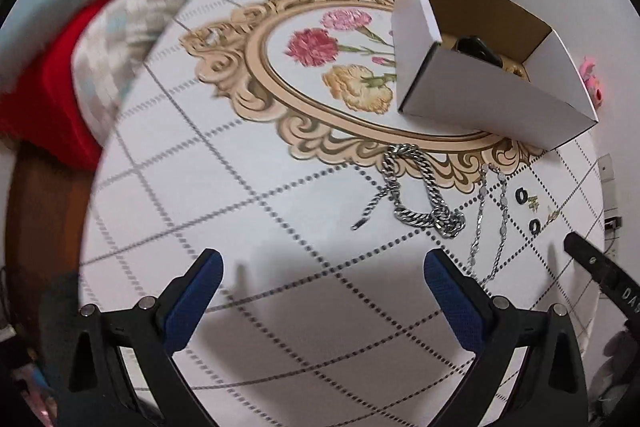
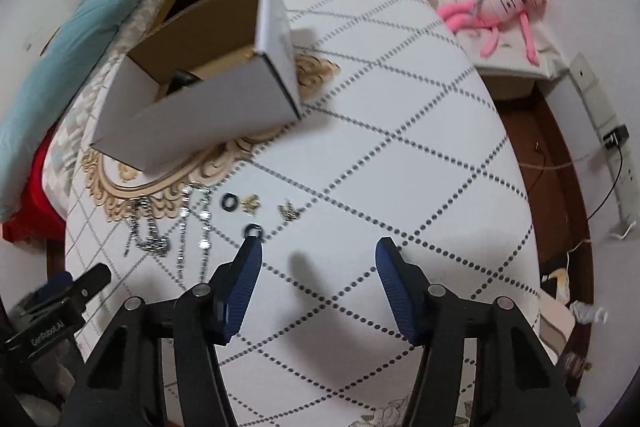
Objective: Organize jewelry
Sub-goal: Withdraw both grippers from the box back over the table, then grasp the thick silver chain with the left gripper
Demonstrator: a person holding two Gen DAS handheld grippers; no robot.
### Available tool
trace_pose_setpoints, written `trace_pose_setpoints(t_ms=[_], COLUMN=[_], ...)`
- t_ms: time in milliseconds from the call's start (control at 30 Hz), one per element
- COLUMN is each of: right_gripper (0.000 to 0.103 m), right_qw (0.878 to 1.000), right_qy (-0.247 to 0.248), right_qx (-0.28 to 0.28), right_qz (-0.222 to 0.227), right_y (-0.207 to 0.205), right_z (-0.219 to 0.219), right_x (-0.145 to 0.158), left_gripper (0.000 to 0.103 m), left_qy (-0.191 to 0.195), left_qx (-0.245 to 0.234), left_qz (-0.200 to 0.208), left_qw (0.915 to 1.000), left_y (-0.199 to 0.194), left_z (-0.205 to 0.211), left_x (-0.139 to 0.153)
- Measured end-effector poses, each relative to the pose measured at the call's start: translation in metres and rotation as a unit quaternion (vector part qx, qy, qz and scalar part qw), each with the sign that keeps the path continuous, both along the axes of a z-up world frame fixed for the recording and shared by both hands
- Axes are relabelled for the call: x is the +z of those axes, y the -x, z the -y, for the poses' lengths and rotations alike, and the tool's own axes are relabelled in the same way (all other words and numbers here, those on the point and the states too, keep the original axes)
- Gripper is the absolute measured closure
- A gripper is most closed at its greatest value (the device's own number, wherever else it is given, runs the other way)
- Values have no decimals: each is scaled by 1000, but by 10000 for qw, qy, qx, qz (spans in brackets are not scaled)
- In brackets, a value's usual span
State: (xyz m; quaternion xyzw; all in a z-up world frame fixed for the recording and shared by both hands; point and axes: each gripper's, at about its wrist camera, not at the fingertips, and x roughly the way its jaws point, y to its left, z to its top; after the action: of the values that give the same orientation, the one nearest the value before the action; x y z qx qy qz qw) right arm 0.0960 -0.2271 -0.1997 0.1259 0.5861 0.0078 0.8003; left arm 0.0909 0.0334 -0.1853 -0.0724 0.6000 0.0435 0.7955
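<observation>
Jewellery laid out on white gridded tablecloth (image 1: pixel 280 227); both of our grippers held above it, empty.

Our left gripper (image 1: pixel 322 269), lettered "GenRobot.AI", gapes wide; our right gripper (image 2: pixel 319 259) stands partly open. Chunky silver chain (image 1: pixel 420 195), thin beaded chain (image 1: pixel 494 211), black rings (image 2: pixel 231 202) and gold trinkets (image 2: pixel 289 211) lie before the open white cardboard box (image 1: pixel 480 95), contents obscured. Only the right view shows the pink plush toy (image 2: pixel 500 7) whole.

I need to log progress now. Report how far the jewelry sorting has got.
Done: a dark item already lies inside the white cardboard box. In hand: nothing; the left gripper and right gripper are both open and empty above the tablecloth. Left: the heavy silver chain, the thin beaded chain, two black rings and two small gold pieces.
</observation>
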Motion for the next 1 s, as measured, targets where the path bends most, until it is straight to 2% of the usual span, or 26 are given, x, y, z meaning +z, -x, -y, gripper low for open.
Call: trace_pose_setpoints(t_ms=[67, 167, 267, 367, 533, 567, 600, 633, 700, 767, 800, 833, 1000], right_gripper=[45, 45, 45, 45, 45, 45, 45, 45, 45, 45, 45, 45, 45], right_qw=[10000, 9997, 9995, 9994, 9994, 9994, 9994, 9994, 9994, 9993, 9993, 9993, 9992], right_qy=[-41, -101, -92, -95, -41, -16, -2, 11, 19, 27, 24, 11, -89], right_qx=[-77, -216, -303, -343, -336, -339, -341, -345, -355, -360, -366, -374, -394], right_qz=[-25, -42, -27, -14, 2, 11, 15, 18, 3, -12, -15, -14, 49], right_y=[0, -3, -4, -6, -5, -5, -4, -4, -3, -3, -2, -2, -1], right_z=[3, 8, 9, 10, 7, 6, 6, 5, 4, 4, 4, 4, 7], right_x=[-6, -9, -9, -8, -9, -9, -9, -9, -8, -8, -7, -7, 0], left_gripper=[10, 11, 11, 11, 14, 24, 23, 28, 44, 79, 90, 94, 95], left_qy=[172, 431, 478, 150, -87, -169, -296, -366, -320, -340, -332, -315, -20], left_qx=[28, 103, -42, -456, -657, -680, -708, -779, -870, -1024, -1078, -1092, -952], left_qz=[3, -48, 54, 95, 37, 30, -1, 133, 225, 302, 317, 311, 299], left_qw=[9998, 9990, 9988, 9988, 9978, 9975, 9971, 9962, 9954, 9937, 9931, 9930, 9950], left_y=[-5, -17, -23, -23, -24, -25, -26, -26, -26, -24, -24, -27, -21], left_z=[0, 0, 11, 32, 55, 60, 62, 68, 73, 78, 79, 82, 53], left_x=[-6, -11, -7, -5, -13, -15, -17, -15, -13, -8, -7, -8, -5])
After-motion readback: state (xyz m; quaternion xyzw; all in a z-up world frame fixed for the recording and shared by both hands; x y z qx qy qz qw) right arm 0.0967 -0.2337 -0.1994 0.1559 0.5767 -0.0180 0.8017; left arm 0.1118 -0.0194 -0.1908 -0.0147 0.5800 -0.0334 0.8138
